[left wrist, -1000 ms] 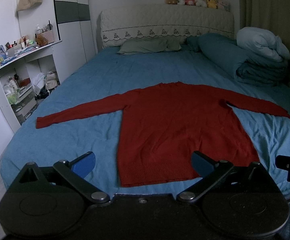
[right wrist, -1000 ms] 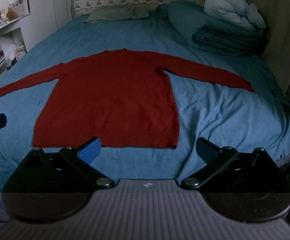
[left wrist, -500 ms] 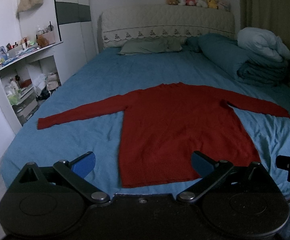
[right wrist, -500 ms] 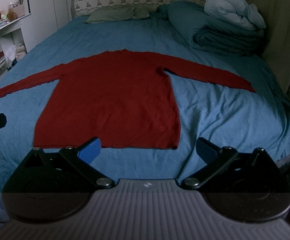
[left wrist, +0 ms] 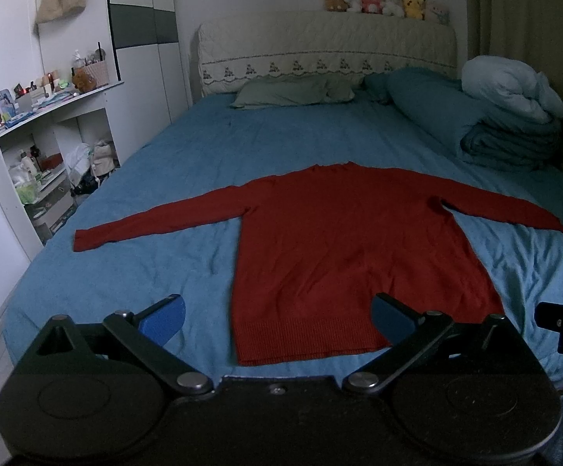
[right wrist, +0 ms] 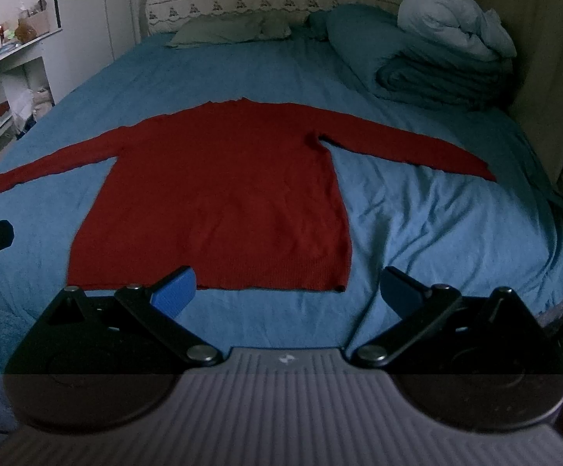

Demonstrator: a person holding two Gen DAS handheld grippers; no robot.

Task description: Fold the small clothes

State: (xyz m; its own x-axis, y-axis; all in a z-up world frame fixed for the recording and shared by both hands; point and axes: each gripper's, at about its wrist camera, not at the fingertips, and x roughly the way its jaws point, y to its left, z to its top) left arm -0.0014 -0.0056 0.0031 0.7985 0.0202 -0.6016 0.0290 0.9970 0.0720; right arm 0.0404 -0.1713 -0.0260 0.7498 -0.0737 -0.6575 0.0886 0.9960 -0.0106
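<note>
Left gripper: jaws spread wide, nothing between them. Blue pads hung above the near edge of the bed, over the sweater's hem, not touching it. Right gripper: jaws likewise wide apart and empty, poised over bare sheet just short of the hem's right corner.

Both tools sat side by side at the foot of the bed, facing the headboard. This looked like a ready stance (judgement only), jaws opened in advance so either could drop onto cloth.

Sweater: red, long-sleeved, lying flat on the blue sheet, hem toward the grippers, neck toward the pillows. Sleeves were stretched straight out to each side, the left cuff near the bed's left edge, the right cuff well out toward the curtain side. Laid this way, every edge was reachable and no fold had been started.

Likely first move: pinch a sleeve or side and bring it across the body.

Beyond: folded quilts stacked at the right by the pillows, well apart from the sweater; a cluttered shelf left of the bed.
</note>
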